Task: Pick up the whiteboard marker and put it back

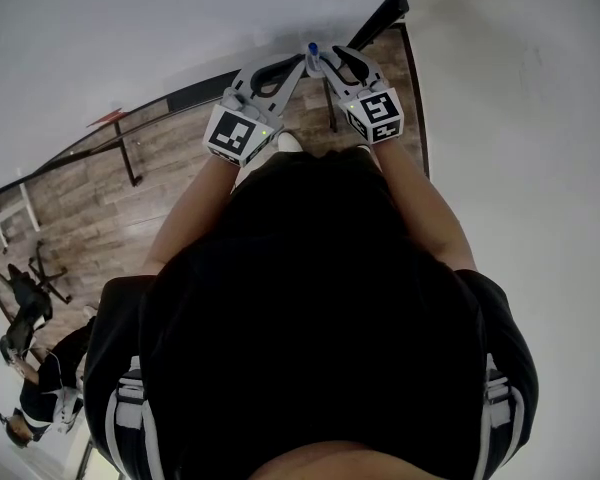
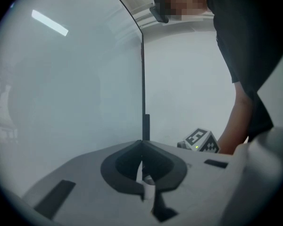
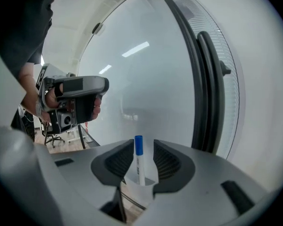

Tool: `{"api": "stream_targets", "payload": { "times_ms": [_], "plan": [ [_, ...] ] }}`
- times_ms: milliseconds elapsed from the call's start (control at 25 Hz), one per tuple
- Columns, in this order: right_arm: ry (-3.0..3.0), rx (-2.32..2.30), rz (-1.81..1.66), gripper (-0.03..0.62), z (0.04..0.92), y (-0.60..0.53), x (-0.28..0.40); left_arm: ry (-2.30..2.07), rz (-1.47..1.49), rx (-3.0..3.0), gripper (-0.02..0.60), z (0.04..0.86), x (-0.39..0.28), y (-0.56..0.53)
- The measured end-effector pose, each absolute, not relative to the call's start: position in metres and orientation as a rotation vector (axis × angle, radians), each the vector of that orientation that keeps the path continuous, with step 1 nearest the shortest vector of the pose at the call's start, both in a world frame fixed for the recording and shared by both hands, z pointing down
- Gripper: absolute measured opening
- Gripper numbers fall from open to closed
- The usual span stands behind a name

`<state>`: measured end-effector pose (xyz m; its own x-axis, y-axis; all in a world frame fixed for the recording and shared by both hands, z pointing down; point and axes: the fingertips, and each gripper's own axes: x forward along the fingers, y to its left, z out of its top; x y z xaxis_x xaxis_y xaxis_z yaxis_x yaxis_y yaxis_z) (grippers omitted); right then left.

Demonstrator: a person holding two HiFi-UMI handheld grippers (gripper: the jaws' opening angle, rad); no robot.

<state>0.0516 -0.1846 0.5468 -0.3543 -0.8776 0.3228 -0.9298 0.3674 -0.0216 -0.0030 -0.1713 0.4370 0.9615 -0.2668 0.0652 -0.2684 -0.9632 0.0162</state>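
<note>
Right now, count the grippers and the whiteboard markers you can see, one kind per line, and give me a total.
Grippers: 2 (left gripper, right gripper)
Whiteboard marker: 1, blue cap
Total: 3

The person wears a black short-sleeved shirt (image 1: pixel 310 298) and dark legwear (image 1: pixel 130 413) with white stripes down the sides. The left gripper (image 1: pixel 296 65) and right gripper (image 1: pixel 322 63) share one build: a pale grey shell and curved fingers (image 3: pixel 169 161) lined with dark ribbed pads. Behind the fingers sits a white cube (image 1: pixel 242 134) with black square markers and a small green light. Dark rectangular slots mark the shell on either side of the fingers.
</note>
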Motion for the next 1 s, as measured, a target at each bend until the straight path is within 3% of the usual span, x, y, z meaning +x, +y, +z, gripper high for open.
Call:
{"api": "stream_targets", "payload": {
  "times_ms": [1000],
  "plan": [
    [-2.601,1.625,0.162,0.114,0.415,-0.148,0.047,-0.411,0.098,3.092,0.005,0.398,-0.01,-0.154]
  ]
}}
